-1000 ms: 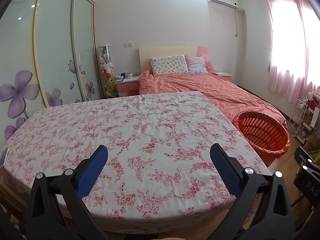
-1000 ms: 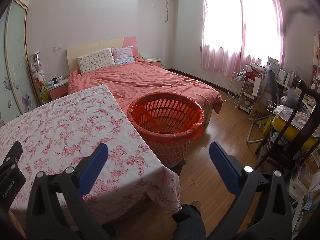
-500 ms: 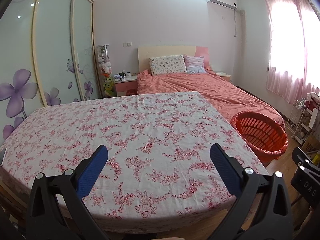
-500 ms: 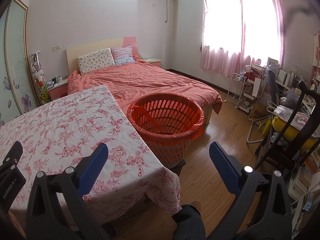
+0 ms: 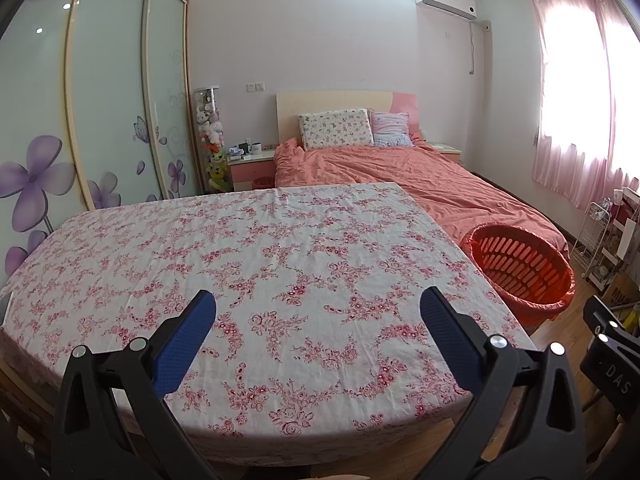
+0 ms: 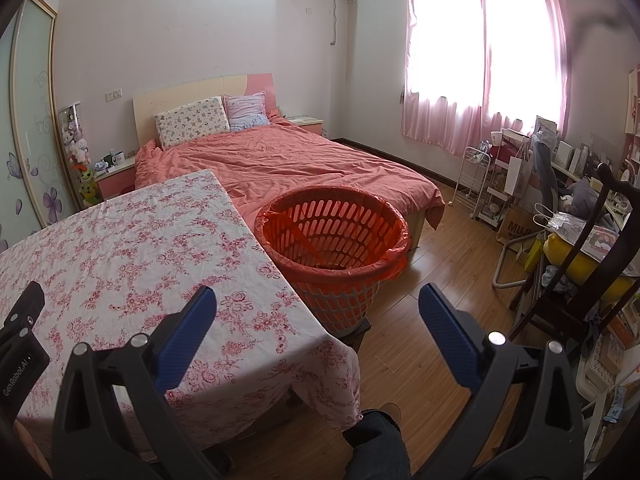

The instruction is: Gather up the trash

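nearby, orange basket (image 6: 335, 240) beside floral table (image 6: 120, 256), bed (image 6: 280, 160) behind

The bench (image 5: 280, 272) is draped in a matt, faintly creased cotton-looking cloth (image 6: 132, 256) printed with pink roses. Beside it the basket (image 6: 340, 292) is slotted orange plastic, lined with a thin, glossy orange bag (image 6: 394, 264). The floor (image 6: 432, 272) is smooth wood plank with a soft sheen. The bed (image 6: 288, 168) carries a rumpled salmon fabric cover. The left gripper (image 5: 318, 312) has matt black plastic arms, bright metal rivets and blue, finely textured pads (image 5: 184, 340); the right gripper (image 6: 318, 312) is alike.
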Tool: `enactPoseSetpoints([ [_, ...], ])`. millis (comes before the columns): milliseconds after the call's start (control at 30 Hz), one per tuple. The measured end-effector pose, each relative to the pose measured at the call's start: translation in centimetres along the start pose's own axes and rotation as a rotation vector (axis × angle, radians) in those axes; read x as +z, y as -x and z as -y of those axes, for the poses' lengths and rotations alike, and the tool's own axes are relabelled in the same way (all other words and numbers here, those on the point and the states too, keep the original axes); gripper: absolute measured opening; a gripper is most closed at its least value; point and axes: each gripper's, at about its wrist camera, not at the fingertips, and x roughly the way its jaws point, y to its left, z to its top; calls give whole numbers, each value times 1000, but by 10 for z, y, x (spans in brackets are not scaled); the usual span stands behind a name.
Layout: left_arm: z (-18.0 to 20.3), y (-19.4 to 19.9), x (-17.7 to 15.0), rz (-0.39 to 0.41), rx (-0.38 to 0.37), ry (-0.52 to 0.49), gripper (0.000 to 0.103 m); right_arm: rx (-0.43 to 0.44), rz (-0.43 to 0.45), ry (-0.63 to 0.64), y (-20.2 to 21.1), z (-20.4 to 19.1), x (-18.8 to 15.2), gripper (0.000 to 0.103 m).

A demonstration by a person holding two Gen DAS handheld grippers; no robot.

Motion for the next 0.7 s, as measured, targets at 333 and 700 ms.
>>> enactPoseSetpoints([
  [333,0,0,0,0,0,1,101,0,0,1,0,0,1,99],
  [700,1,0,0,-3,-2,0,101,0,0,2,-1,0,1,99],
])
